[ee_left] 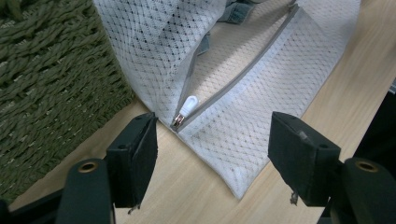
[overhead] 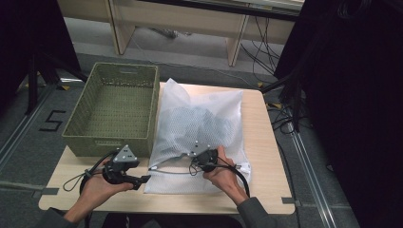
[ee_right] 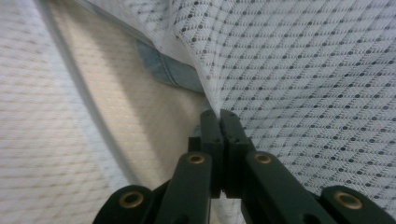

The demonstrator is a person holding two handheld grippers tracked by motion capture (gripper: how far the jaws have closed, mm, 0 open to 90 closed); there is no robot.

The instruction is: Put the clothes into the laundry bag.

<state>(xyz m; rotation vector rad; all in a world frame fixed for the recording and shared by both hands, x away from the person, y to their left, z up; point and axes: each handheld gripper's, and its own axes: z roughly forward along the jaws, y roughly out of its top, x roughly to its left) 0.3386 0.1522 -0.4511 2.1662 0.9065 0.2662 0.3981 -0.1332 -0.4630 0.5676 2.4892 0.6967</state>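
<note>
The basket [overhead: 114,108] sits on the desk's [overhead: 266,156] far left part, overhanging the far edge. The mesh bag [overhead: 199,128] lies just beside it toward the right edge, reaching from far edge nearly to near edge, with clothing [overhead: 202,124] inside.

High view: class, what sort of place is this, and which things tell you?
Probably a lab or recording workspace: a small pale wooden table on grey carpet, loose black cables trailing across the floor, and black curtains screening the sides.
</note>
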